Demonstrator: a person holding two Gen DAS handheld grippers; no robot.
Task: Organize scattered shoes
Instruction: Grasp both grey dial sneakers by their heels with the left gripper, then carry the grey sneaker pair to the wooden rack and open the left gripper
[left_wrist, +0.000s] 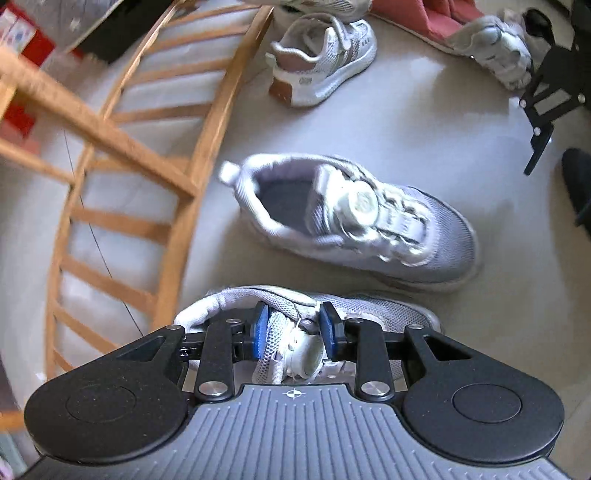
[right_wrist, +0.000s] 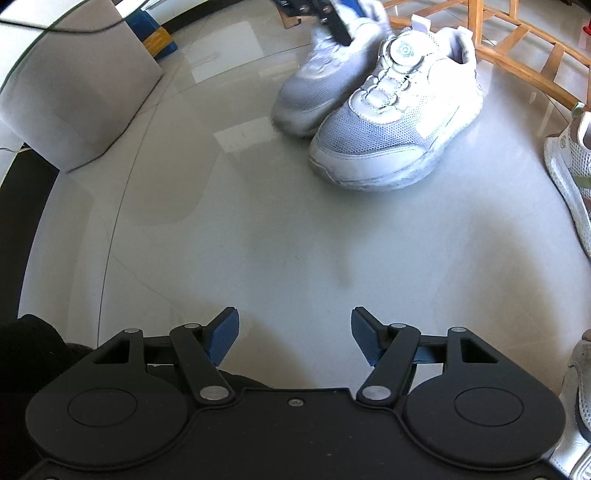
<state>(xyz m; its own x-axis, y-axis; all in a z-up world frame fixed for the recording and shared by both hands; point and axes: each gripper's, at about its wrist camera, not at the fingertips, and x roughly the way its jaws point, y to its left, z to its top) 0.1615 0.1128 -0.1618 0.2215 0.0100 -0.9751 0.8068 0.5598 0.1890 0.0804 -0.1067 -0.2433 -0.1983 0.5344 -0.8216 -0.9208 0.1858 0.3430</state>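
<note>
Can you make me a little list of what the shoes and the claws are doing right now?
left claw: around the tongue of a grey dial-lace sneaker
matching sneaker: on the floor right beside it
right claw: open, nothing in it, over bare floor
other shoes: strap sneaker near the wooden rack

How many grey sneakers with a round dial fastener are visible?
2: one sneaker between the jaws of the left gripper, its twin on the floor beyond. Others may be hidden.
</note>
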